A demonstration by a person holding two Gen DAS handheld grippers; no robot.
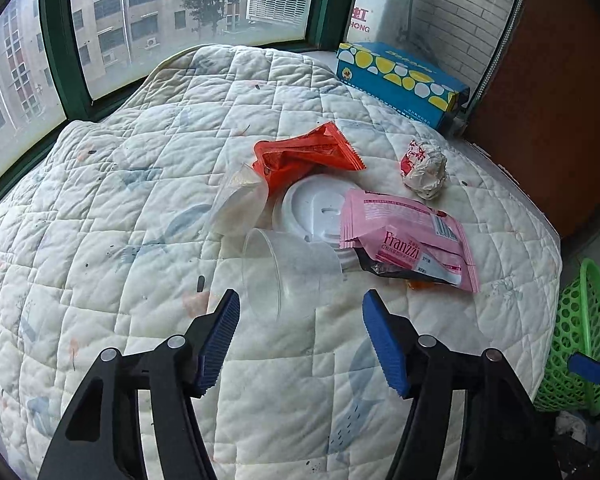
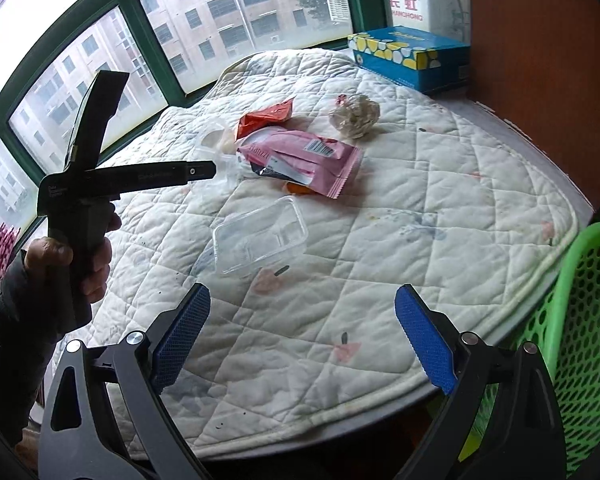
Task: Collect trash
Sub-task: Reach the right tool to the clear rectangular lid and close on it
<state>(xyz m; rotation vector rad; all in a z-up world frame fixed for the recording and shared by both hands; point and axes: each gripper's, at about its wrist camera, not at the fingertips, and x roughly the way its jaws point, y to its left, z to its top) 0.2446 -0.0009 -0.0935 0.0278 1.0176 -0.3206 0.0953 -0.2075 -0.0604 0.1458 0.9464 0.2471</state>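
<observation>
A trash pile lies on the quilted round table (image 1: 100, 240): an orange wrapper (image 1: 308, 152), a pink Franzzi wrapper (image 1: 404, 236), a white lid (image 1: 312, 208), a crumpled paper ball (image 1: 424, 168) and two clear cups. The nearer clear cup (image 1: 288, 268) lies on its side, its rim just ahead of my left gripper (image 1: 301, 294), which is open and not touching it. My right gripper (image 2: 303, 287) stands open and empty over the quilt. A clear plastic tray (image 2: 260, 236) lies just beyond its fingertips, with the pink wrapper (image 2: 300, 156) farther back.
A green perforated basket (image 2: 580, 320) stands beside the table's right edge. A blue tissue box (image 1: 400, 80) sits at the back by the window. A brown wall panel (image 1: 548, 100) closes the right side. A hand (image 2: 68, 256) holds the left tool at the left.
</observation>
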